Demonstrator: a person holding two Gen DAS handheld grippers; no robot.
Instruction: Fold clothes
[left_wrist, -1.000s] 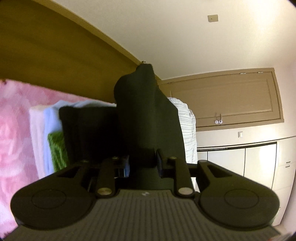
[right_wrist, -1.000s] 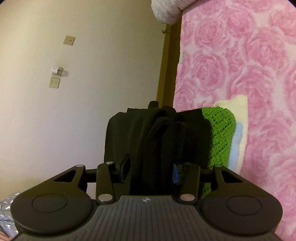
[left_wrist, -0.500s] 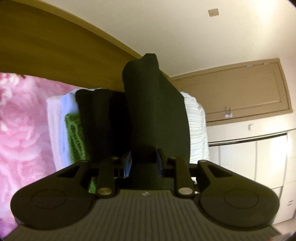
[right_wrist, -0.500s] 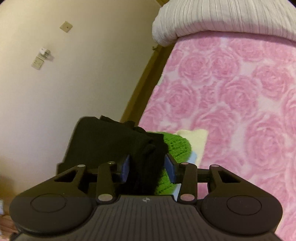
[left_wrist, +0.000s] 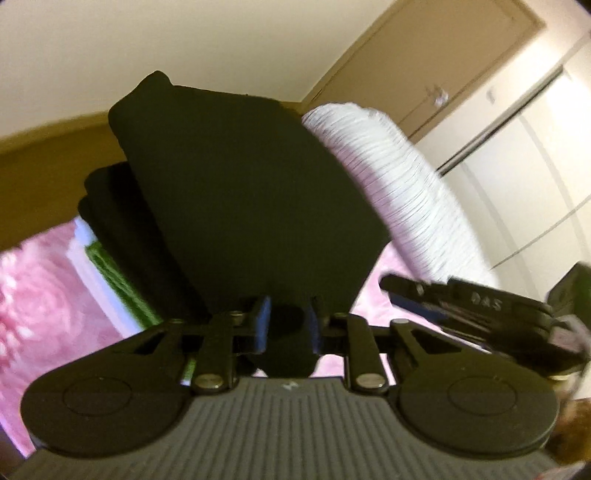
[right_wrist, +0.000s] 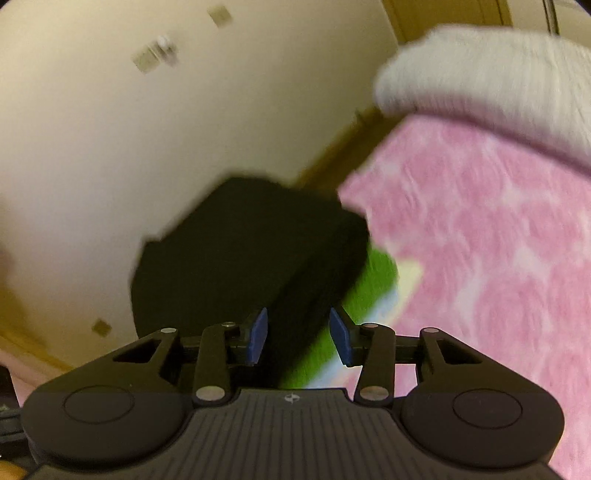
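A folded black garment (left_wrist: 251, 184) stands up in front of my left gripper (left_wrist: 289, 323). The blue pads are closing and pinch its lower edge. Behind it, more black cloth (left_wrist: 122, 229) tops a pile with a green knit (left_wrist: 114, 273) on the pink bed. In the right wrist view the black garment (right_wrist: 236, 251) reaches between the jaws of my right gripper (right_wrist: 298, 334). A strip of the green knit (right_wrist: 354, 291) shows beside the right pad (right_wrist: 341, 341), so the pads do not press the cloth. The right gripper (left_wrist: 424, 295) also appears at the right edge of the left wrist view.
A pink rose-patterned bedspread (right_wrist: 480, 236) covers the bed. A white ribbed pillow (left_wrist: 399, 177) lies at its head against a wooden headboard (left_wrist: 44, 155). Cream wall (right_wrist: 129, 147) stands to the left, and cupboard doors (left_wrist: 517, 155) to the right.
Both views have rolled and risen. The black garment stays in the left pads, which have narrowed. The right jaws no longer clamp the cloth, and the right gripper has entered the left view.
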